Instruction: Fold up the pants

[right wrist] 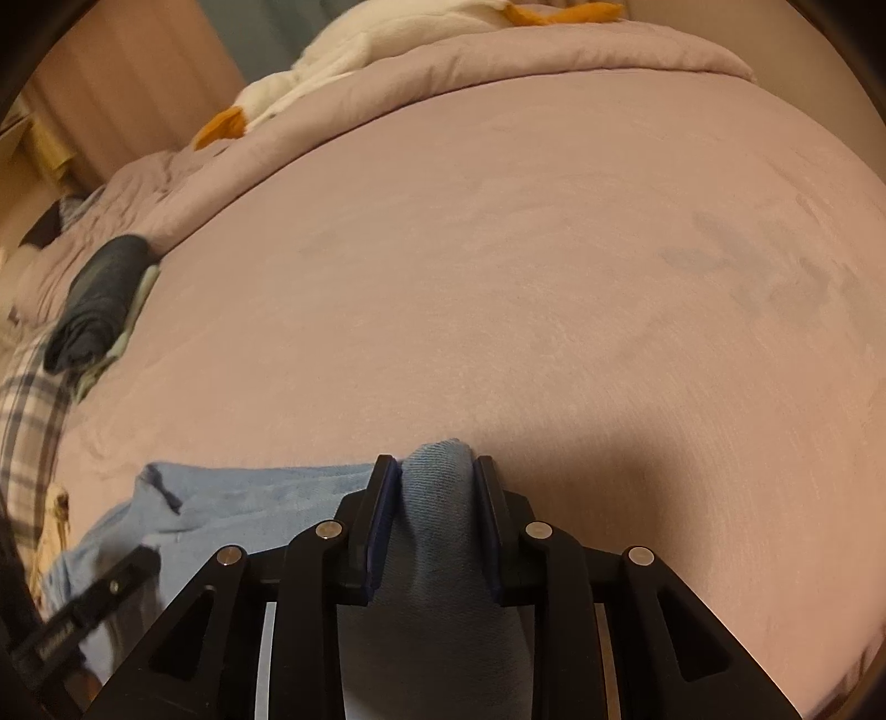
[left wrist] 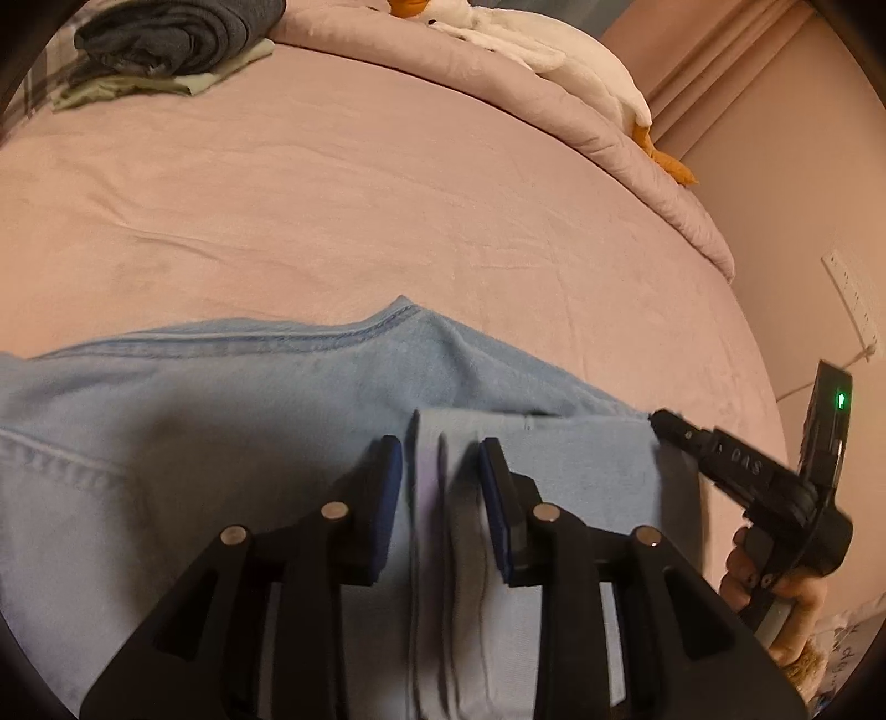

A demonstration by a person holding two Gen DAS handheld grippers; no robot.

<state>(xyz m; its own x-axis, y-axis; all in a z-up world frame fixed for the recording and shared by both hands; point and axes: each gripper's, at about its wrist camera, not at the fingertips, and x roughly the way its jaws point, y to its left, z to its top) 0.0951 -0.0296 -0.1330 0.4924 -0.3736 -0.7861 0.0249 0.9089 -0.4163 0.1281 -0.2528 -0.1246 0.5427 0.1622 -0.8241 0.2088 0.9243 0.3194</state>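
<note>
Light-blue denim pants [left wrist: 232,387] lie on pink bedsheet [left wrist: 387,194]. Left gripper [left wrist: 441,471] straddles folded layer, apparently pinching it. Right gripper [right wrist: 437,487] clamps bunched denim.

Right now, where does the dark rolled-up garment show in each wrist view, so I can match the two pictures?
Left wrist view: the dark rolled garment sits at the top left, on a pale green cloth.
Right wrist view: the same dark rolled garment lies at the left edge, about halfway up, near a plaid fabric.
Shared landmark: the white plush goose on the folded duvet at the far side of the bed.
</note>
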